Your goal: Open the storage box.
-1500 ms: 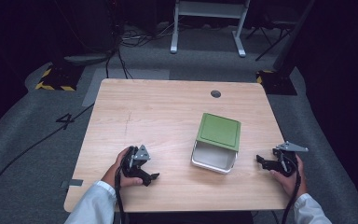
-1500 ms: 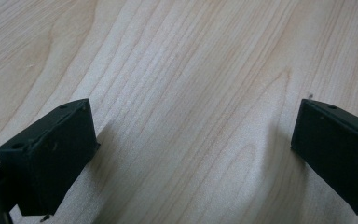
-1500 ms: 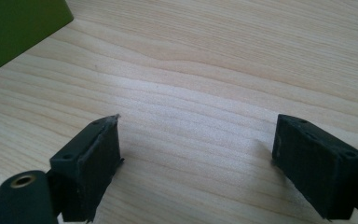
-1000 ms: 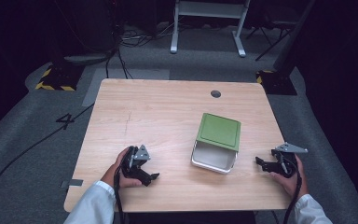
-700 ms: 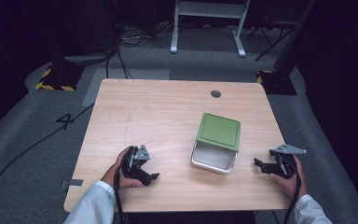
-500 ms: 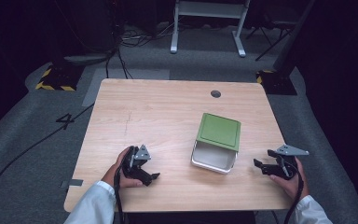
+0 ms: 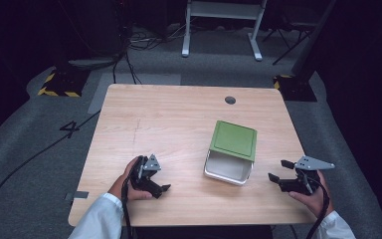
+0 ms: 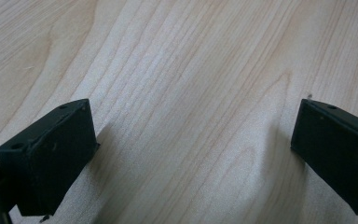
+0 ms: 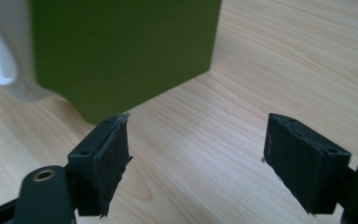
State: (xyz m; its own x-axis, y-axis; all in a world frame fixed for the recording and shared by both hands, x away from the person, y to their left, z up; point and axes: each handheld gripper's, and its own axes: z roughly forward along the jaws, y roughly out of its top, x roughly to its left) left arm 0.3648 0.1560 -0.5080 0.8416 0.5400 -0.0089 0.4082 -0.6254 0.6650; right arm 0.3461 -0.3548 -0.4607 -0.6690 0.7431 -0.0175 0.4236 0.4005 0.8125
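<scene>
While the high view sets both hands at the near edge of the wooden table (image 7: 179, 124), the left gripper (image 7: 160, 188) rests on the boards by the near left corner, held in a hand with a white sleeve (image 7: 99, 219). Its own view adds what the high one cannot resolve: the two black jaws stand wide apart with bare wood grain between them. Over by the near right edge, the right gripper (image 7: 277, 170) is held just above the table and points toward the middle. Its jaws have just been closing a little, yet they are still spread wide, with nothing between them, as the right gripper view makes plain. Past them in that view the green lid (image 9: 121, 51) looms close, with a pale corner of the white box (image 9: 0, 65) showing beside it. From above, the lid (image 7: 233, 140) lies askew on the box (image 7: 227, 171), covering its far part and leaving the near part open. Farther off is a small dark round hole (image 7: 230, 100) in the tabletop, and beyond the table a white frame (image 7: 224, 25) stands on the grey floor.
</scene>
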